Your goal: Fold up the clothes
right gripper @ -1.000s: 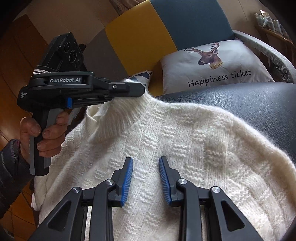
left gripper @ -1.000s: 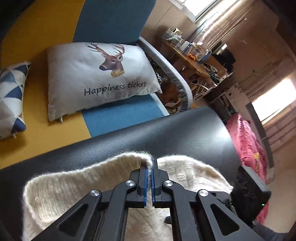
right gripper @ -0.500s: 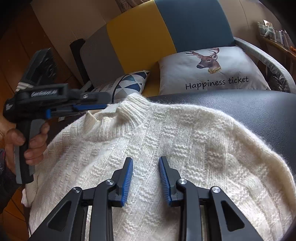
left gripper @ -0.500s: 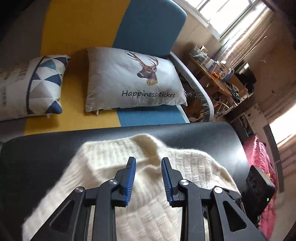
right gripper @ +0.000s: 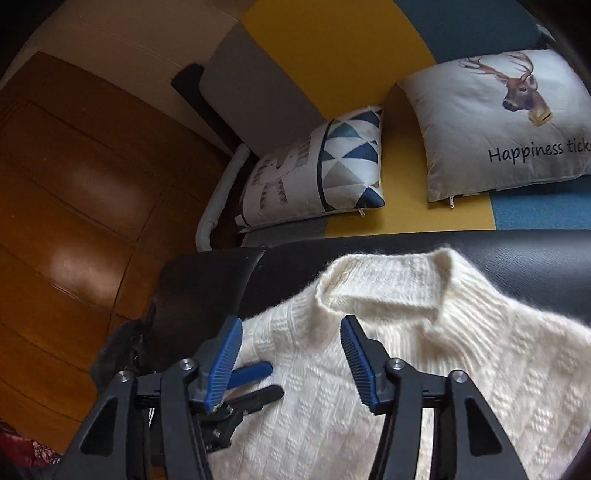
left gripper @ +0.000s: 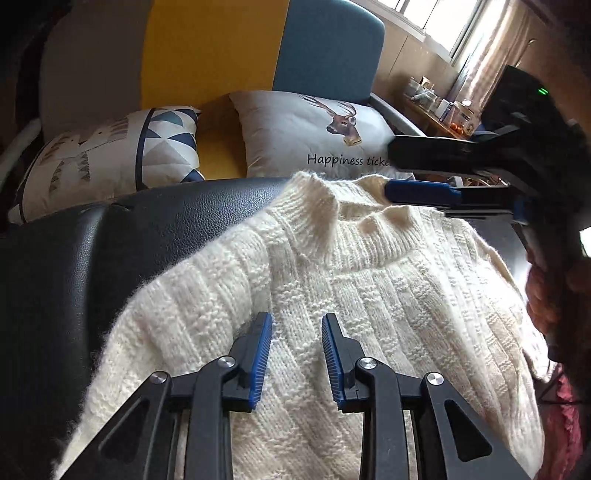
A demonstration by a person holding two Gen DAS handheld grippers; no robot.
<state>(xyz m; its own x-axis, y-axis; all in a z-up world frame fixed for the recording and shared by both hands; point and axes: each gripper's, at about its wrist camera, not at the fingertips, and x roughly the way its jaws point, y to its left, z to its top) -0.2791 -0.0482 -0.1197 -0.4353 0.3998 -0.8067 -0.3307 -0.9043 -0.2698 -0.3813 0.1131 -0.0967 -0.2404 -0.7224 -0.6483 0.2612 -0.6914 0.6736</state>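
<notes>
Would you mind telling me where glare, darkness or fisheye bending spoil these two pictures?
Left wrist view: the window is blown out white, the far left is in deep shadow. Right wrist view: the wooden floor shows bright sheen patches, straight sofa edges bend, and the corners go black.

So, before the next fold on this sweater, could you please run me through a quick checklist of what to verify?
1. Left gripper open and empty: ok, jaws apart above the knit.
2. Right gripper open and empty: ok, jaws spread wide near the collar.
3. Sweater laid on the black cushion: ok at the neck and shoulders.
4. Sleeves and hem laid flat: cannot tell, they fall outside both views.
5. Collar flat: not ok, it stands up in a ridge.
6. Grippers clear of each other: not ok, in the right wrist view the left one's fingers sit just under the right gripper's left finger.
</notes>
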